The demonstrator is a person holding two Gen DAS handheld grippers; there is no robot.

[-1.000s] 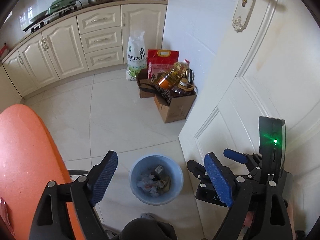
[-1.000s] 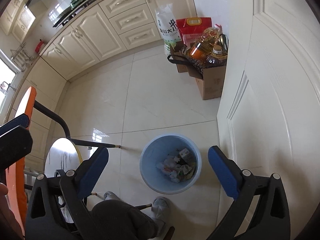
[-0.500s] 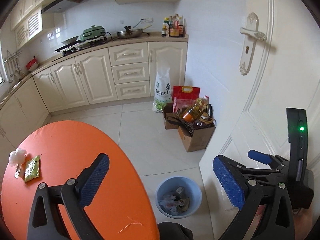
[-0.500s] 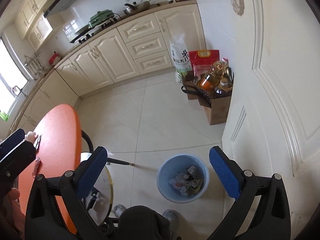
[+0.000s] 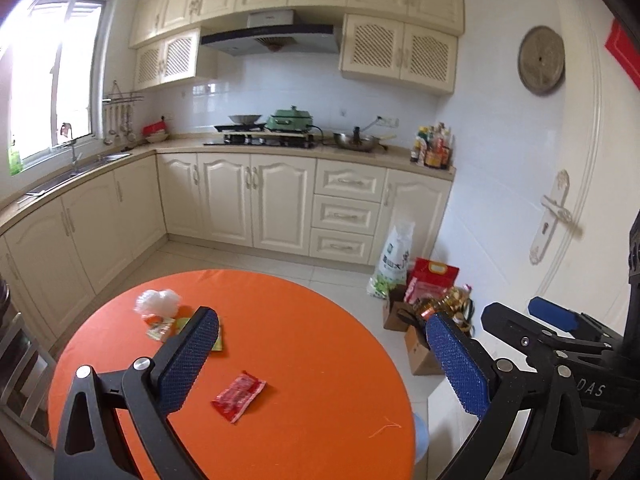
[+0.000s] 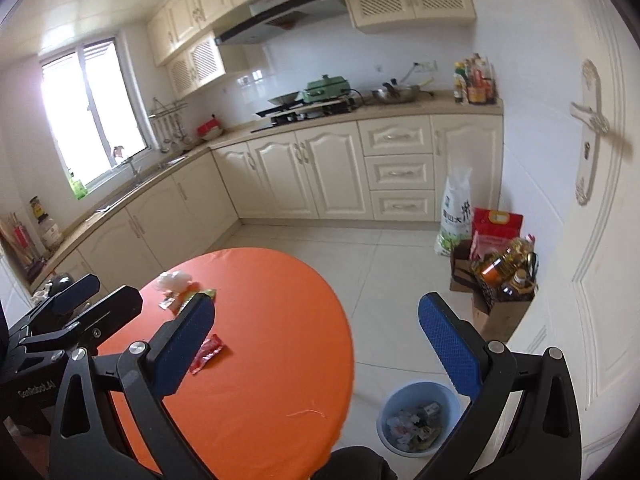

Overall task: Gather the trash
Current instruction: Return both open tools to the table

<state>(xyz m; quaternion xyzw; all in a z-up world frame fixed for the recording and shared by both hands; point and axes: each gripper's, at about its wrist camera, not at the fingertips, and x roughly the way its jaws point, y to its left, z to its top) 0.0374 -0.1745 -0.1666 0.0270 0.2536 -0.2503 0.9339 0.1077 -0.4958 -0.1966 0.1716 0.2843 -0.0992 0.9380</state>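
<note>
A round orange table [image 5: 304,344] holds trash: a red wrapper [image 5: 239,395], a clear crumpled plastic bag [image 5: 157,303] and small green and yellow packets [image 5: 162,329] at its far left. My left gripper [image 5: 320,360] is open and empty above the table. My right gripper [image 6: 316,344] is open and empty, over the table's right edge. In the right wrist view I see the red wrapper [image 6: 206,353], the plastic bag [image 6: 174,280] and a blue bin [image 6: 418,418] holding trash on the floor to the right of the table [image 6: 272,320]. The left gripper body [image 6: 68,320] shows at left.
A cardboard box with oil bottles [image 6: 502,280], a red bag [image 6: 496,226] and a white rice sack [image 6: 456,212] stand by the white door [image 6: 592,200]. Cream cabinets [image 5: 256,200] line the far wall. The bin's rim [image 5: 420,438] peeks out under the table edge.
Both grippers have swung up from looking down into the blue bin to looking across the orange table and kitchen. The table's trash has come into view. Both stay open.
</note>
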